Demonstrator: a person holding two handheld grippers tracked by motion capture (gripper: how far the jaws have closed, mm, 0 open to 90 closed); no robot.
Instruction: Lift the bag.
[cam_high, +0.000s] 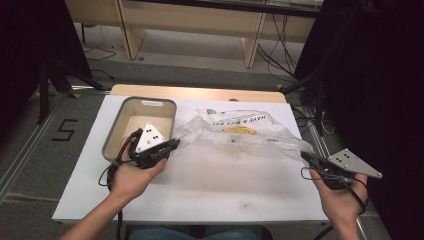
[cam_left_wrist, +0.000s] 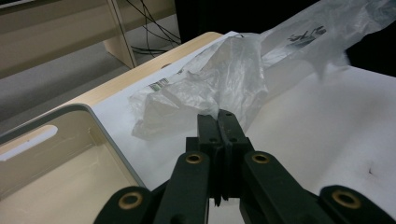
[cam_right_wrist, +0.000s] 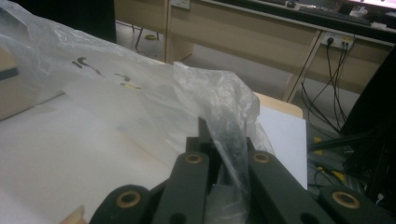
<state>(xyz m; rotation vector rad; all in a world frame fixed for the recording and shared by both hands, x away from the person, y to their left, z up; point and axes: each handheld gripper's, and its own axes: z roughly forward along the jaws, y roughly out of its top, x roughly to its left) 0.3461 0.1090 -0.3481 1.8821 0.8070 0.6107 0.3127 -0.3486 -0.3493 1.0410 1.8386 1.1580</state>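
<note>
2 hand-held grippers worked at the near part of the white table, 1 in each of the person's hands. On the person's left, the left gripper had its fingers pressed together on 1 edge of a clear plastic bag, just beside the right wall of a grey bin. At the right edge of the table, the right gripper had its fingers clamped shut on the opposite end of the bag, with crumpled film bunched over them in the right gripper view. Between the 2 grippers the bag was stretched across the middle of the table, crinkled, with black lettering and a yellow mark on it. Farther back, the bin stood open-topped at the table's left, a slot handle in its far wall. Beyond the table lay grey floor, wooden desk legs and loose cables.
</note>
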